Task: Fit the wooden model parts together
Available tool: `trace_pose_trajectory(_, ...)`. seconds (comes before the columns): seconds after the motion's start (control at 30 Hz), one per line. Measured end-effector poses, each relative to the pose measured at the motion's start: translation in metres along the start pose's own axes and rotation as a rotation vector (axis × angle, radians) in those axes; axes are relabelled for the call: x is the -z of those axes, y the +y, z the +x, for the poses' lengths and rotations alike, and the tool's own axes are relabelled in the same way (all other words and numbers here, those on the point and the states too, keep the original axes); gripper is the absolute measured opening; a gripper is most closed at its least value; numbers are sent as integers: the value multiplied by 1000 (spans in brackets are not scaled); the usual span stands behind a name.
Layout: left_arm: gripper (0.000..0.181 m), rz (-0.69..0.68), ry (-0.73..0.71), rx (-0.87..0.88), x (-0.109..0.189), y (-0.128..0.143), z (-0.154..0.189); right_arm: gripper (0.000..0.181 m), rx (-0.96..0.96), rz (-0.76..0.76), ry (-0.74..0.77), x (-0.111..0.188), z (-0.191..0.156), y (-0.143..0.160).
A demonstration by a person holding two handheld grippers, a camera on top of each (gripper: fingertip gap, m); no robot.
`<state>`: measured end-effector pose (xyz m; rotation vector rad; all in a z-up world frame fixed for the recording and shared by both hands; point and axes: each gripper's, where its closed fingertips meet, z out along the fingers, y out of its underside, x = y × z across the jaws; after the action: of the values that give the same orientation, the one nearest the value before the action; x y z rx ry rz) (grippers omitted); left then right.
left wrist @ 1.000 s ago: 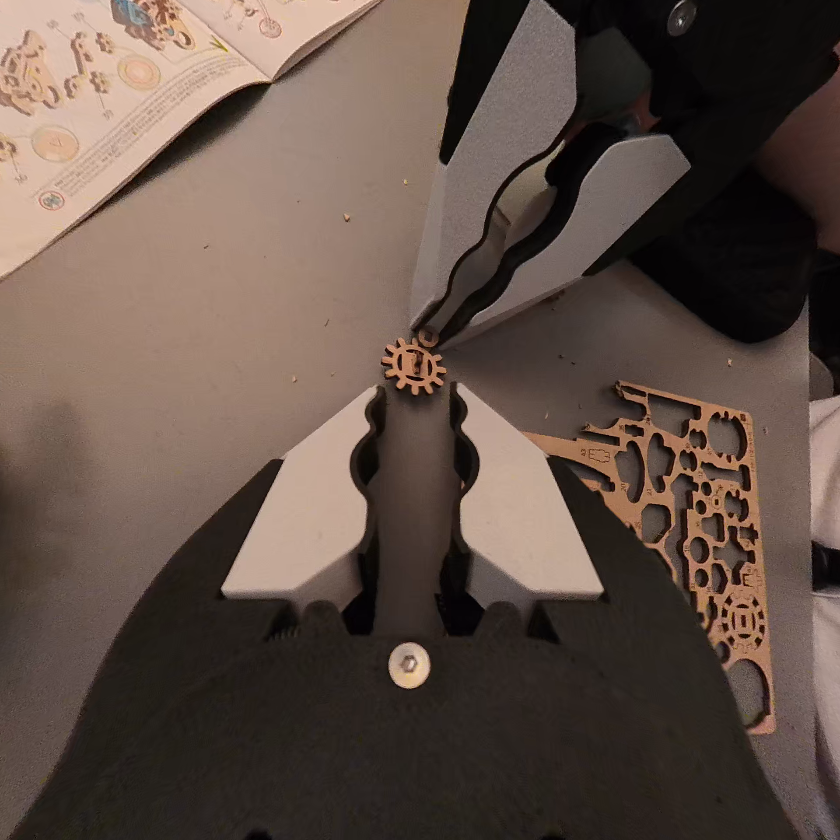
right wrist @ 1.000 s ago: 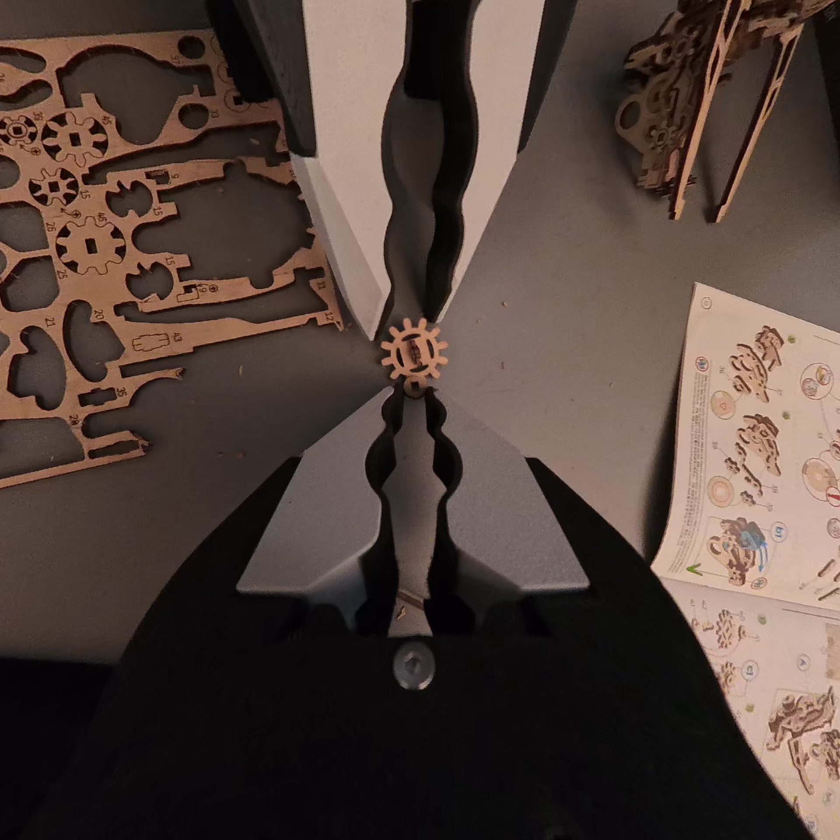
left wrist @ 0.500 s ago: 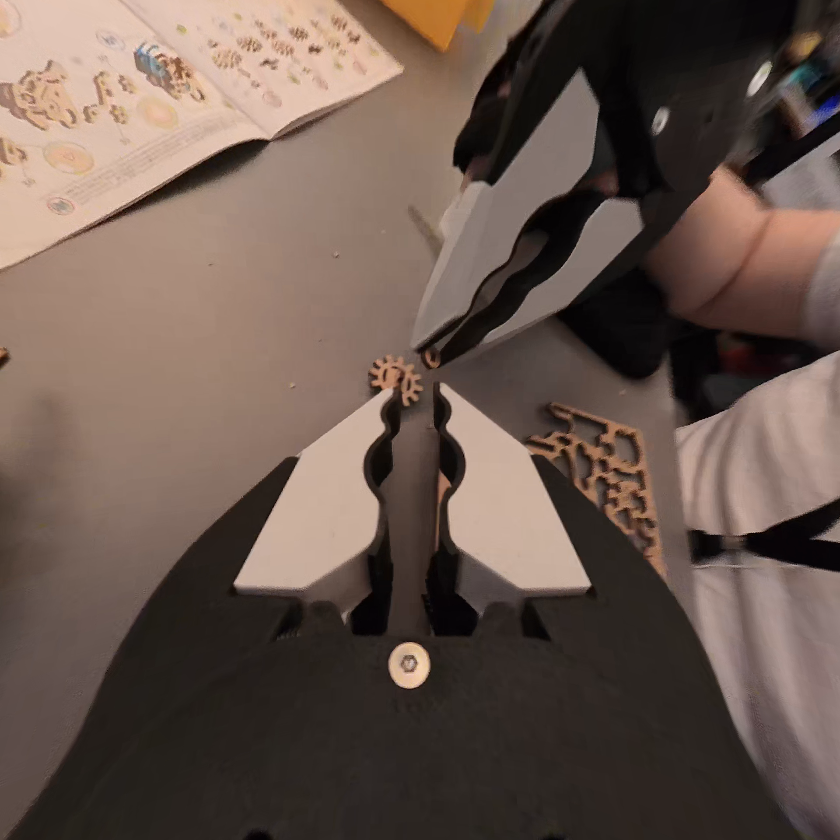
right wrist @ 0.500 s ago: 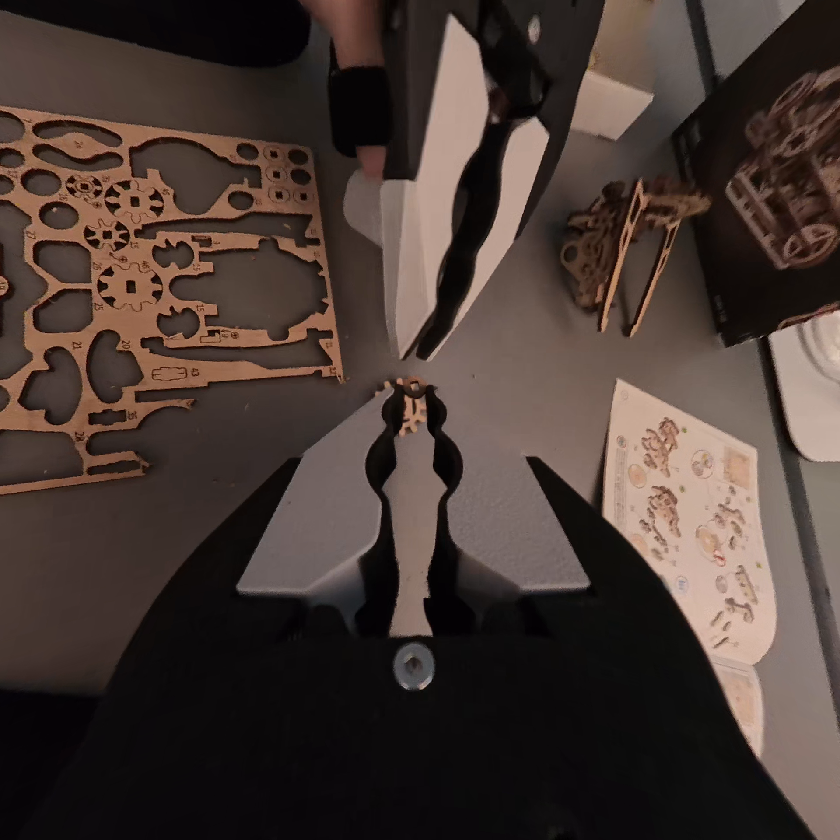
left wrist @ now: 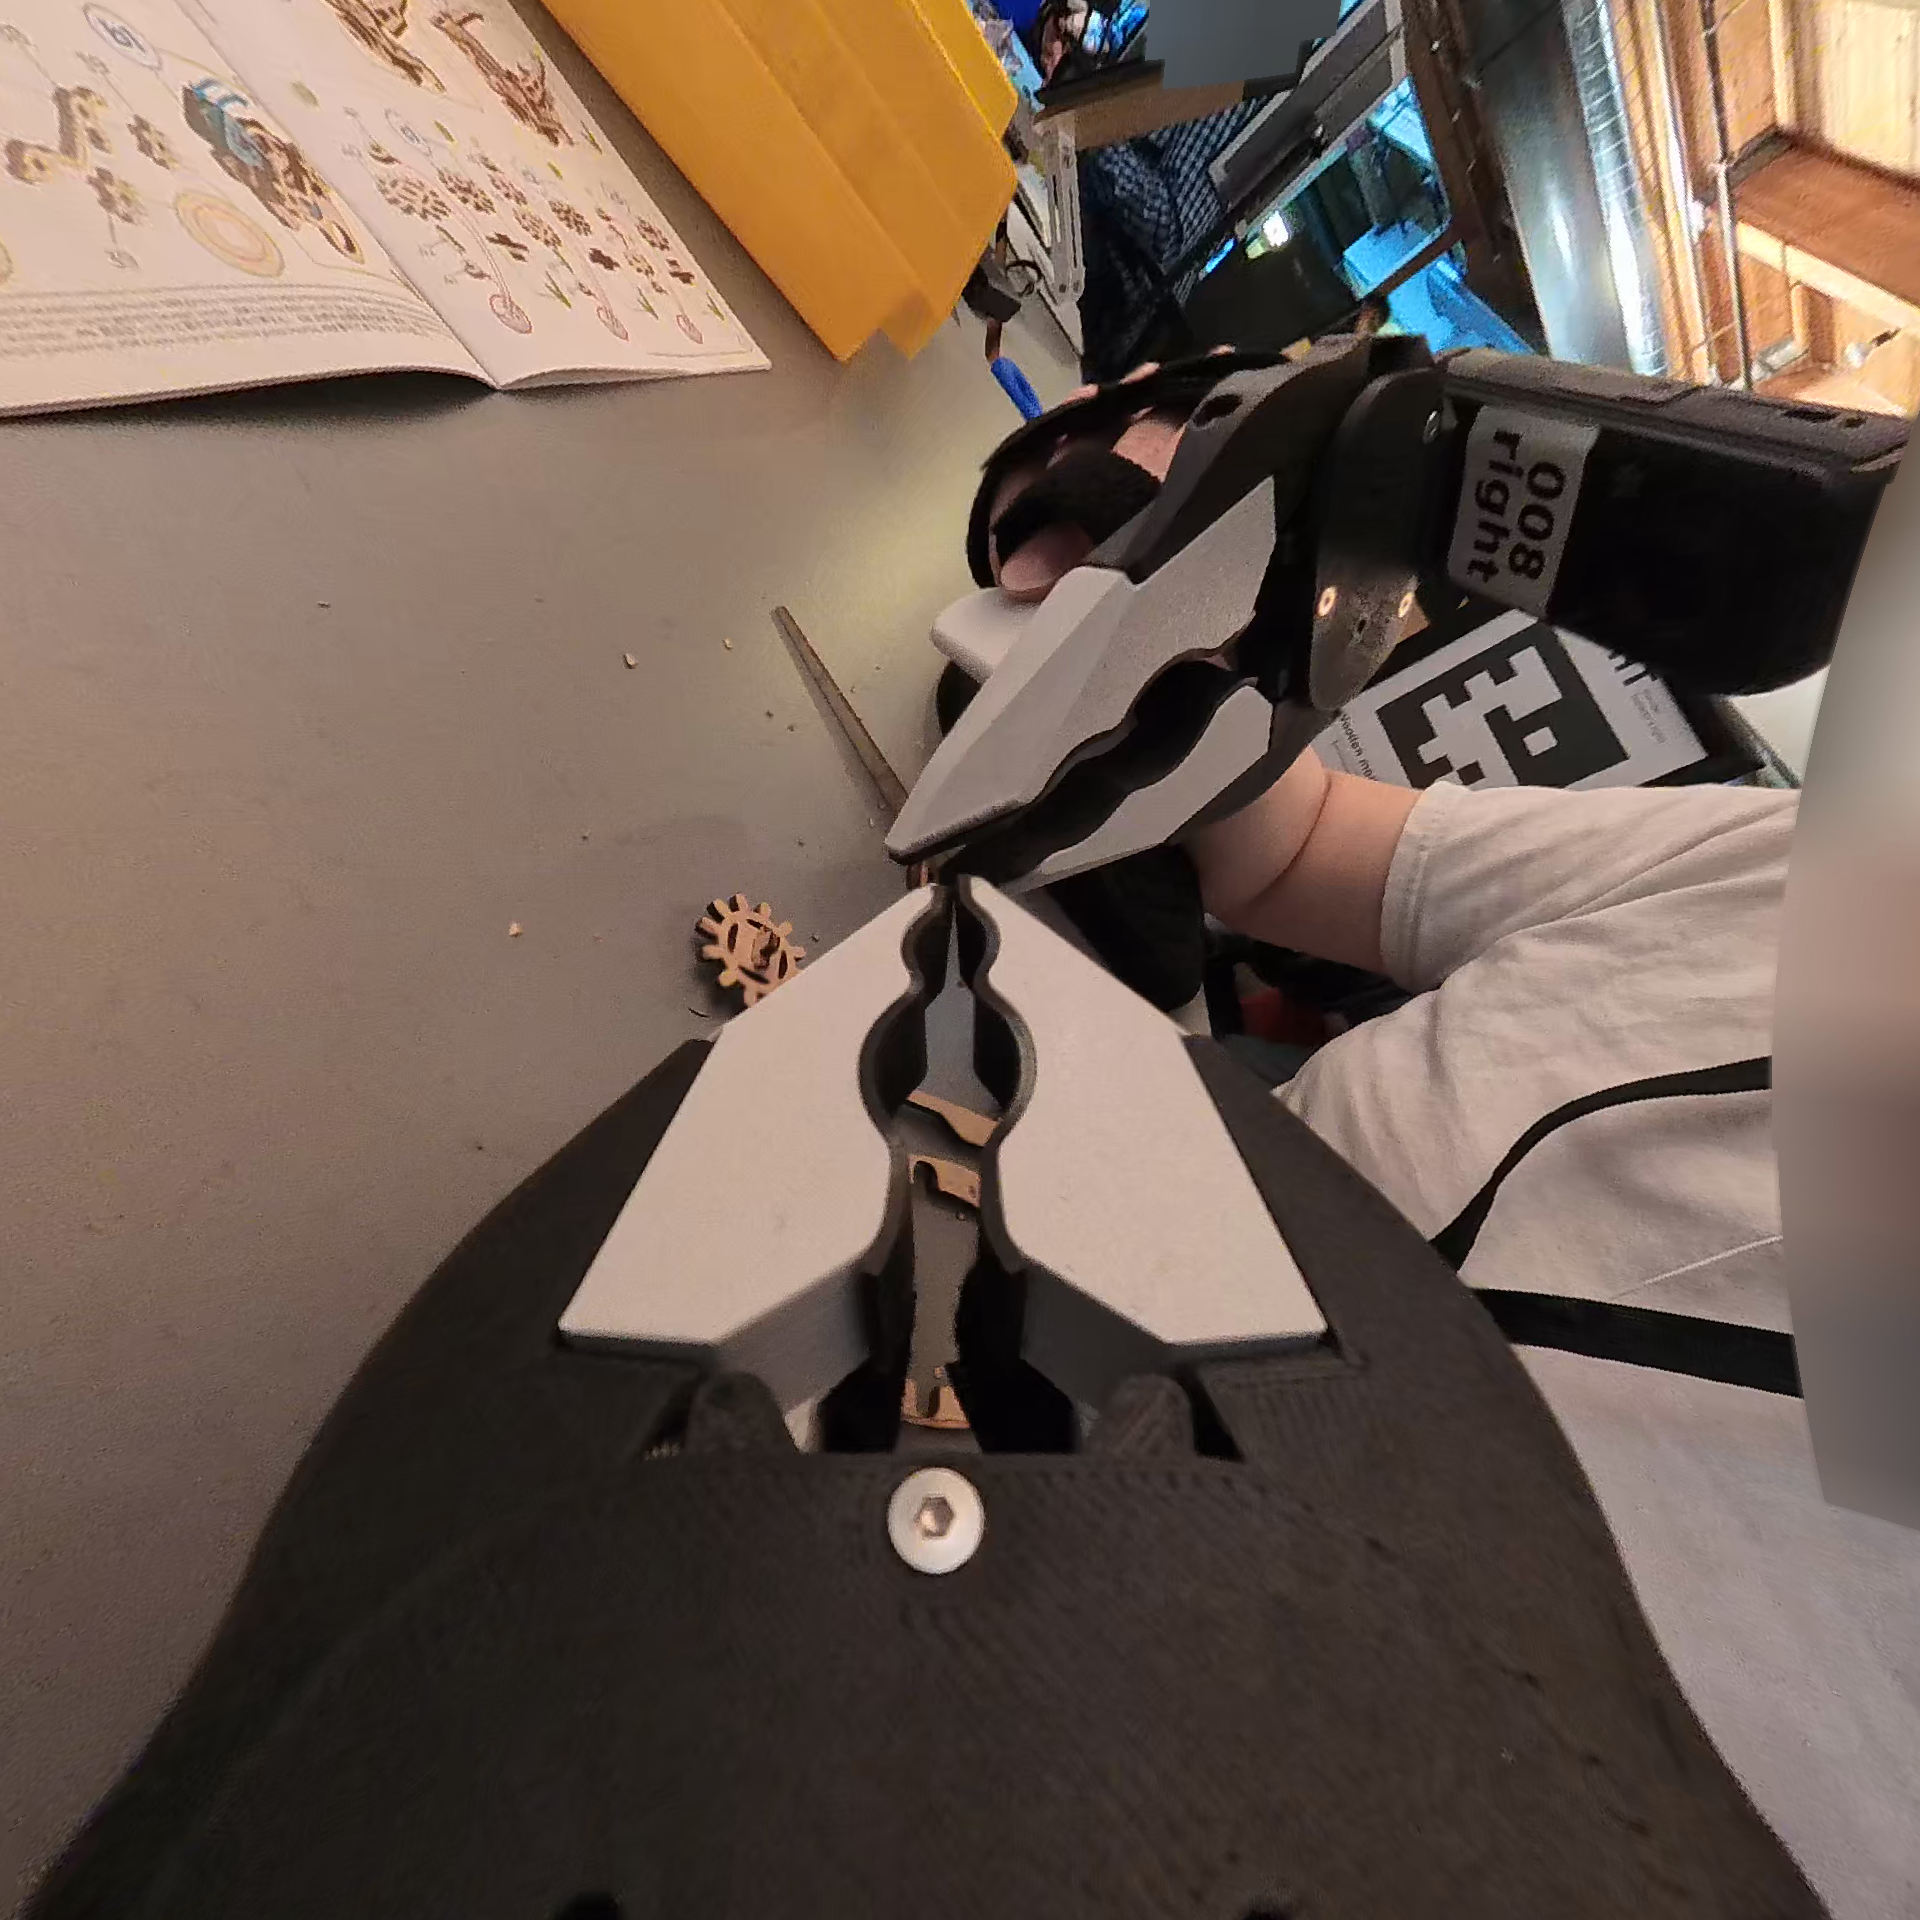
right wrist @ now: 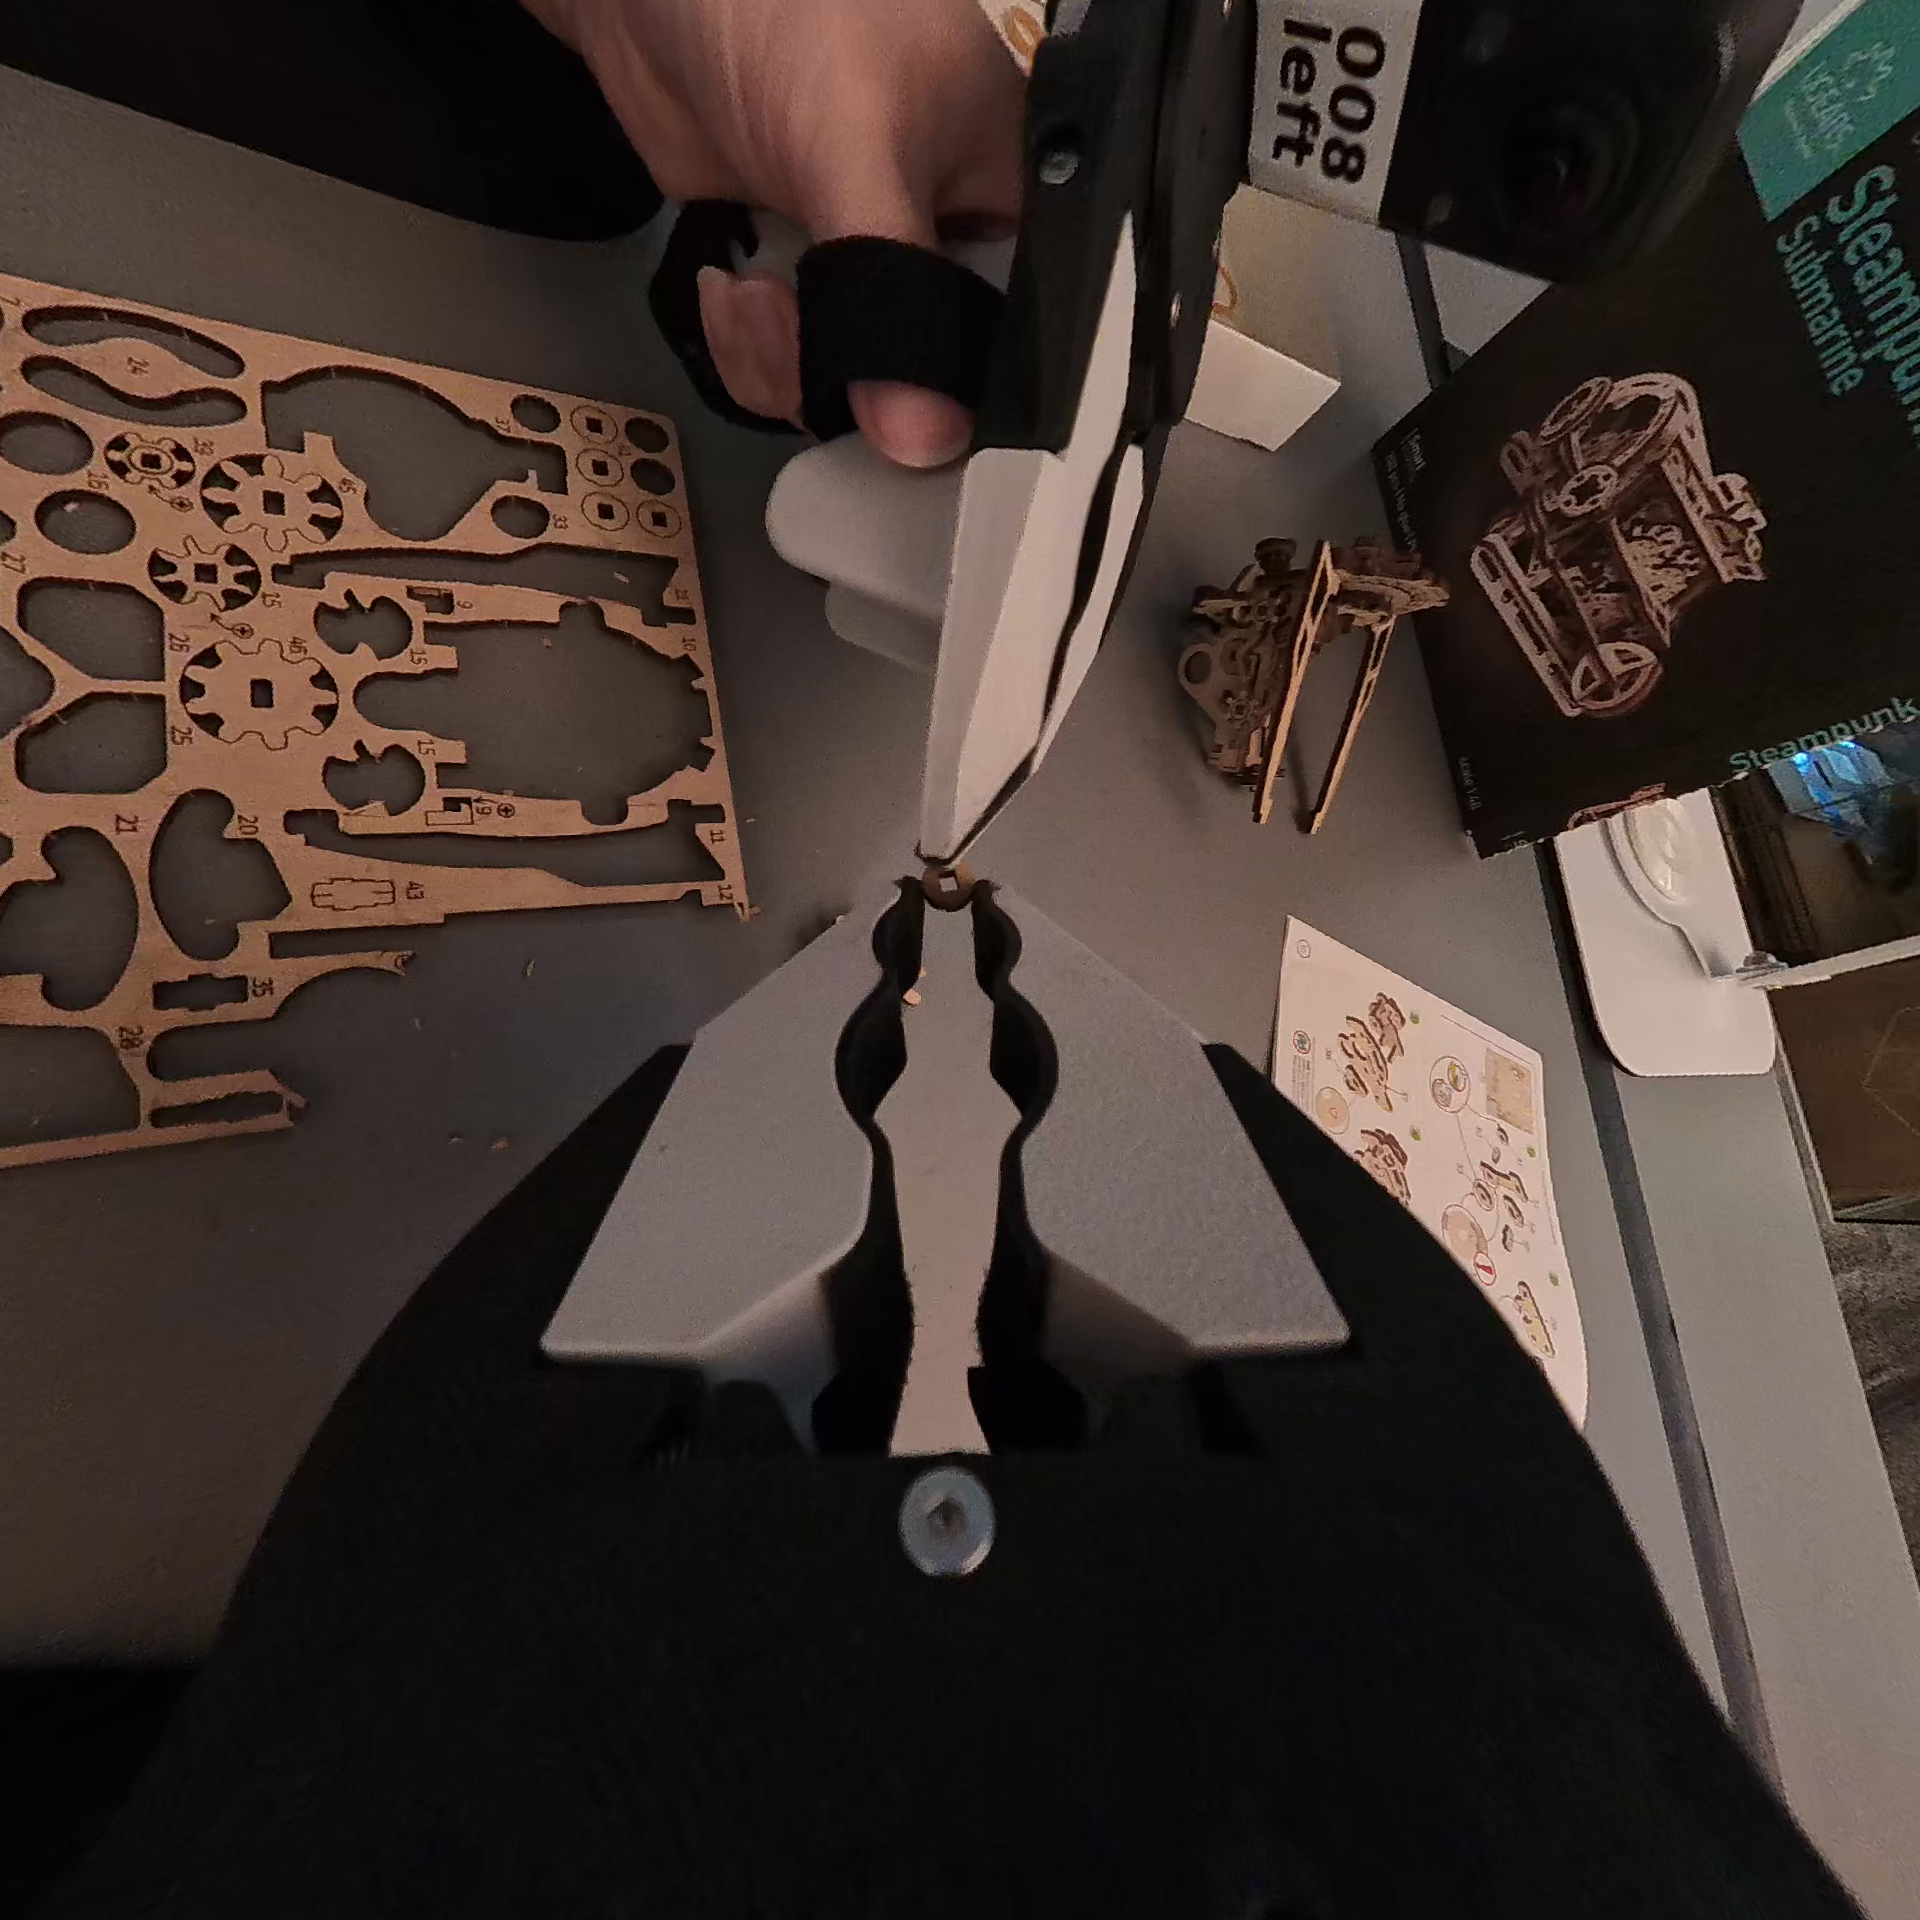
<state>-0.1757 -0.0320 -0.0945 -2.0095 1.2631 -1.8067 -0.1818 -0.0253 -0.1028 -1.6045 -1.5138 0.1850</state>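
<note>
A small wooden gear (left wrist: pixel 750 948) lies flat on the grey table, just left of my left gripper's (left wrist: pixel 951 891) tips. My left gripper is shut with nothing seen between its fingers. My right gripper (right wrist: pixel 945 896) is shut on a small wooden ring (right wrist: pixel 948 885) with a square hole. It comes in from the upper right in the left wrist view (left wrist: pixel 935 857). The tips of both grippers meet nose to nose above the table. In the right wrist view the left gripper (right wrist: pixel 940 854) points down at the ring. The gear does not show there.
A cut-out wooden parts sheet (right wrist: pixel 312 675) lies to the left, a partly built model (right wrist: pixel 1299 665) and its dark box (right wrist: pixel 1662 520) at the back right. An open instruction booklet (left wrist: pixel 312 208), yellow bins (left wrist: pixel 831 156) and a thin rod (left wrist: pixel 842 717) are beyond. A person's white sleeve (left wrist: pixel 1558 1039) is close. Left and right tips are no more than a few centimetres apart. The small wooden gear (left wrist: pixel 750 948) is about equally far from each gripper, around 5 cm.
The gear has left my left gripper's tips and now lies on the table to their left. My left gripper has closed. Both grippers have lifted and tilted, tips still together.
</note>
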Motion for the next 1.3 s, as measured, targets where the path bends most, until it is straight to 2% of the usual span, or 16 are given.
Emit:
trace_pose_trajectory(0.13, 8, 70, -28, 28, 8, -11, -7, 8, -8, 3, 21, 2, 4, 0)
trace_pose_trajectory(0.27, 13, 58, -30, 24, 7, -9, -7, 8, -18, 39, 40, 5, 8, -7)
trace_pose_trajectory(0.4, 5, 57, 37, 27, 2, -8, 4, 8, -18, 51, 36, 6, 7, -9)
trace_pose_trajectory(0.6, 0, 32, -12, -15, 2, -5, 2, 12, 17, 31, 59, 5, 8, -8)
trace_pose_trajectory(0.67, 0, 21, -10, 8, 2, -3, 1, 17, 72, 9, 78, 6, 8, -10)
trace_pose_trajectory(0.8, 0, -6, -23, 34, 1, 2, -3, 9, 195, -63, 90, 4, 1, -8)
trace_pose_trajectory(1.3, 0, -65, -86, 19, -4, 12, -11, 8, 181, -148, 44, -3, -8, 2)
